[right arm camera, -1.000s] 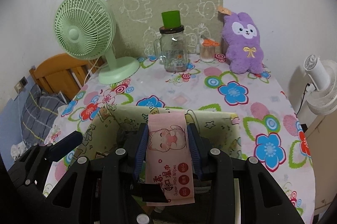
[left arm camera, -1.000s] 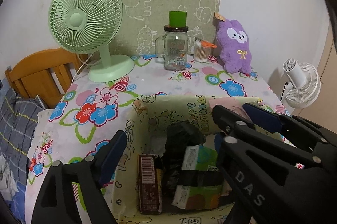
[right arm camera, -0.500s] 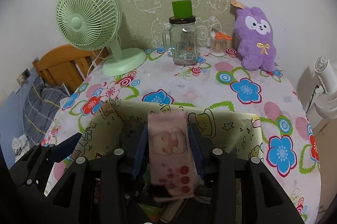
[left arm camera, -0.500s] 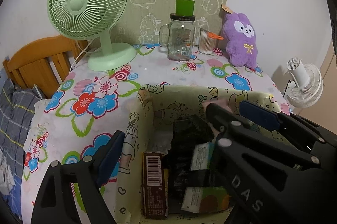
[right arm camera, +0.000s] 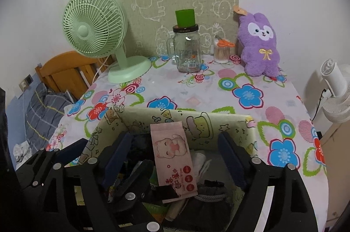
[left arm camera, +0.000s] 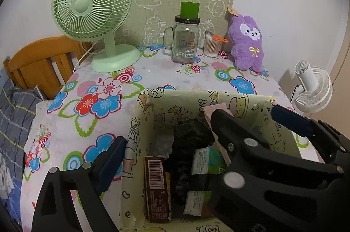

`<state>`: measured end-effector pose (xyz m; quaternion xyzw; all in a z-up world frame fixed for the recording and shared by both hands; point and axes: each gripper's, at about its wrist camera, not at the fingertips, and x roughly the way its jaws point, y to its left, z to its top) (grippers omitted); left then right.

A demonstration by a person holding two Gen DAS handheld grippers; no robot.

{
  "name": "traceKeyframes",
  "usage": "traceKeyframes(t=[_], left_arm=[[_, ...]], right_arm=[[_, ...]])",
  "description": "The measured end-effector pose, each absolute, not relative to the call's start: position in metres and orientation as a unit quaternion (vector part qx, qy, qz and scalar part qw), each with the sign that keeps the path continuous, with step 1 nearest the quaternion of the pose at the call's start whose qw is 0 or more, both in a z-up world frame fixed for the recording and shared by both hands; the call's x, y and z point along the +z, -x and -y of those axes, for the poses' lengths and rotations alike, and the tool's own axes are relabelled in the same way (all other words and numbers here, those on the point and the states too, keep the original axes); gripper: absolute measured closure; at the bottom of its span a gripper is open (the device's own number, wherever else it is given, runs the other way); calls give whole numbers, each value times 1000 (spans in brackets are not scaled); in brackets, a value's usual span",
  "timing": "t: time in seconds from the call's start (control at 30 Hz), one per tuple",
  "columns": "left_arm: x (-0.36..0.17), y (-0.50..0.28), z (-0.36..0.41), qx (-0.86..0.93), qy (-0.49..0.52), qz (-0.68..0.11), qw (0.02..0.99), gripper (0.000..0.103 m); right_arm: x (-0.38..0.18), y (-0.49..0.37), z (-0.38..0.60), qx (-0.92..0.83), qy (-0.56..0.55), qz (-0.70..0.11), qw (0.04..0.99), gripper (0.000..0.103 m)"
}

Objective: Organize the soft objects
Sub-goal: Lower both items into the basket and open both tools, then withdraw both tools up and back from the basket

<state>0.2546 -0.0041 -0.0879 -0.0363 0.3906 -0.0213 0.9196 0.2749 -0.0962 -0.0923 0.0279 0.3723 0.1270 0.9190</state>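
A pale yellow cartoon-print box (left arm camera: 240,101) (right arm camera: 218,122) stands at the table's near edge, holding soft packs and dark items. A pink wet-wipes pack (right arm camera: 175,155) lies in it, leaning on the far wall; its top corner shows in the left wrist view (left arm camera: 213,108). My right gripper (right arm camera: 175,149) is open above the box, its fingers wide on either side of the pack and apart from it. My left gripper (left arm camera: 196,140) is open and empty over the box's left side. A purple plush bunny (right arm camera: 259,46) (left arm camera: 248,42) sits at the back right.
A green desk fan (right arm camera: 96,28) stands back left. A glass mug jar with a green cup on top (right arm camera: 187,50) and a cotton-swab tub (right arm camera: 222,52) stand at the back. A wooden bed frame (left arm camera: 43,61) is left, a white fan (right arm camera: 334,87) right.
My right gripper has opened and let go of the pink wipes pack, which now rests in the box. Both grippers have shifted slightly over the box.
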Motion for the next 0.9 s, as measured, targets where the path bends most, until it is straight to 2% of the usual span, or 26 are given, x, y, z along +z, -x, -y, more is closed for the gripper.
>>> traceKeyframes(t=[0.17, 0.4, 0.9], left_arm=[[-75, -240, 10, -28, 31, -372, 927, 8], [-55, -216, 25, -36, 9, -342, 939, 1], [-35, -173, 29, -34, 6, -321, 946, 0]], right_arm=[[-83, -262, 104, 122, -36, -367, 922, 13], [-63, -238, 116, 108, -39, -345, 932, 10], [-37, -183, 135, 93, -42, -313, 944, 5]])
